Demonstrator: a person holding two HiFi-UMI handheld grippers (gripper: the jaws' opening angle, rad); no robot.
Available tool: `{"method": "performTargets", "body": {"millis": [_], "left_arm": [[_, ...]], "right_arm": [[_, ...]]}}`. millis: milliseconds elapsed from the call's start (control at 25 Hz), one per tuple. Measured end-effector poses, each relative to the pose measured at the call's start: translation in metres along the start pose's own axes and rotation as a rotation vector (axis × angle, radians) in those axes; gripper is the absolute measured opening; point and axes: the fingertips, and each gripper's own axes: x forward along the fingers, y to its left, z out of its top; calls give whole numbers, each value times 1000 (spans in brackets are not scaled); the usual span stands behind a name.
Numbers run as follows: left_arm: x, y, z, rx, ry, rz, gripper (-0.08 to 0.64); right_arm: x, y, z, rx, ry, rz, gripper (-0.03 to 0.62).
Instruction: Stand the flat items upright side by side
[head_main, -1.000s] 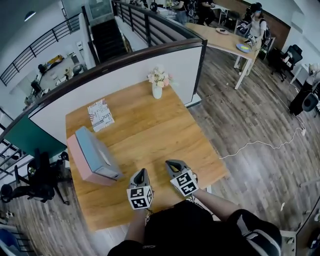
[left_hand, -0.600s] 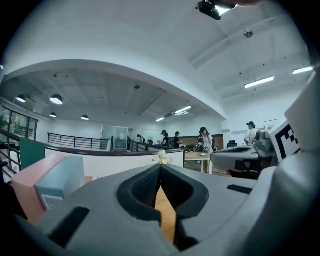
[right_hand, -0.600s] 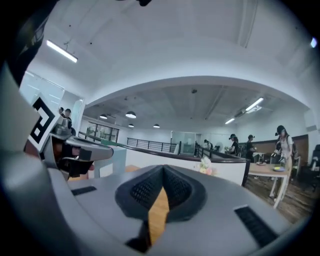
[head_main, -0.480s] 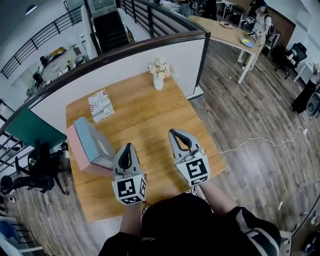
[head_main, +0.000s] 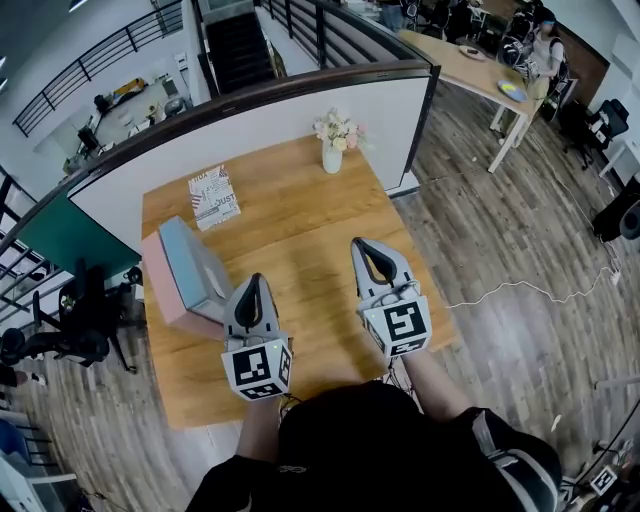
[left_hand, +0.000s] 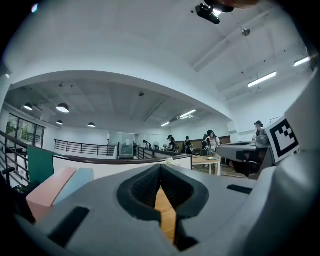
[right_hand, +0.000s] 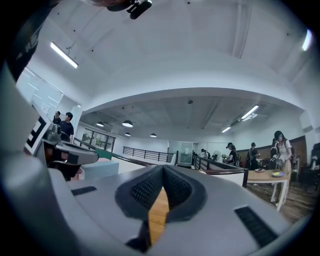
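1. Both of my hands hover over the near half of the table (head_main: 300, 225). My left gripper (head_main: 254, 283) has its jaws pressed together with nothing between them. My right gripper (head_main: 363, 247) is the same, closed and empty. If I go in like this I can only poke and shove, so the jaws must spread before I reach for anything.
2. Just left of my left gripper, the blue book (head_main: 190, 258) and the pink book (head_main: 160, 292) sit touching each other at the table's left edge, pink on the outer side. I cannot tell whether they stand true or lean. A careless sweep of the left gripper could tip the pair. The pink one seems to have little table beyond it, so it could go over the side.
3. Farther back, near the partition (head_main: 250, 130), the magazine (head_main: 214, 197) lies flat, well apart from the books. It looks thin and floppy. Pinching it against the wood may only skid it along. Once stood up, it may sag or slide down unless it rests against the blue book.
4. Farthest off, the vase (head_main: 332, 157) of flowers stands at the back edge. A wide swing of my right gripper toward the magazine could clip it and knock it over.
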Motion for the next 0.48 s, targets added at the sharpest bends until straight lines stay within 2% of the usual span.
{"method": "performTargets", "body": {"millis": [480], "left_arm": [[5,1,0,0,-4,-14,-2]], "right_arm": [[6,4,0,-11,-2,2,5]]}}
